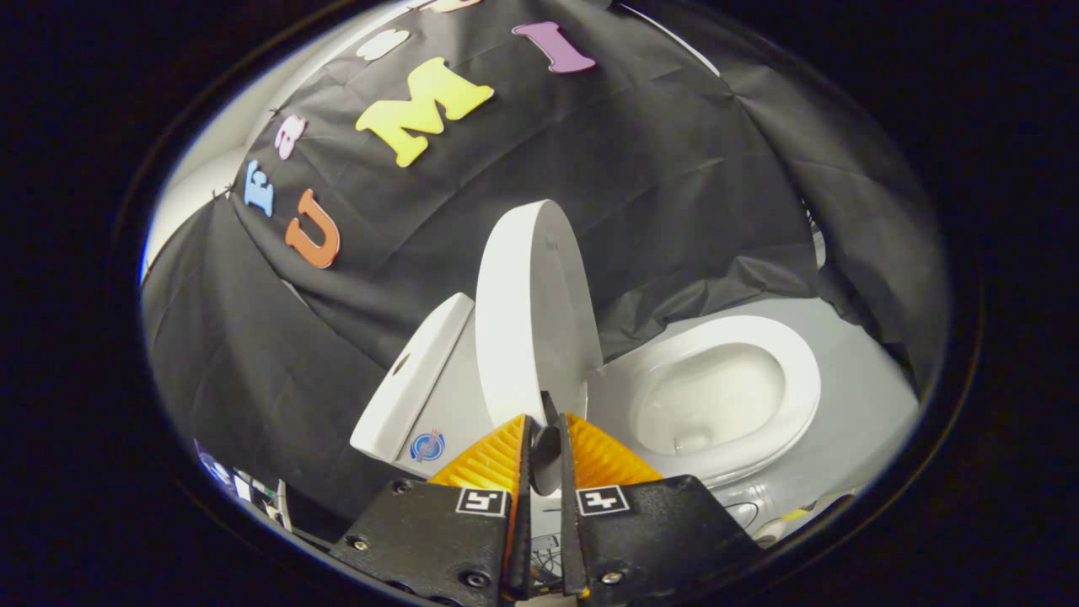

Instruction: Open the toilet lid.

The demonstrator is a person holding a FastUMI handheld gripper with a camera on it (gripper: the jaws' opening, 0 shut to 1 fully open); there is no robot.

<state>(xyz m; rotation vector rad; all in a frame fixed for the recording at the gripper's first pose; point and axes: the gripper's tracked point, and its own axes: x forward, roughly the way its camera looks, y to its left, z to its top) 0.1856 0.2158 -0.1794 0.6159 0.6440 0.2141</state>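
Hand-held gripper (544, 434), fingers nearly closed and pinching the edge of the raised toilet lid (527, 312), is swinging it toward the tank (413, 379); a steady pinch prevents slippage.

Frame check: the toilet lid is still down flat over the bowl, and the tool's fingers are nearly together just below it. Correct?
Not quite. The gripper view shows the toilet lid raised upright near the tank, leaving the bowl uncovered. The rest holds: the tool has its fingers nearly together just below the lid's edge.
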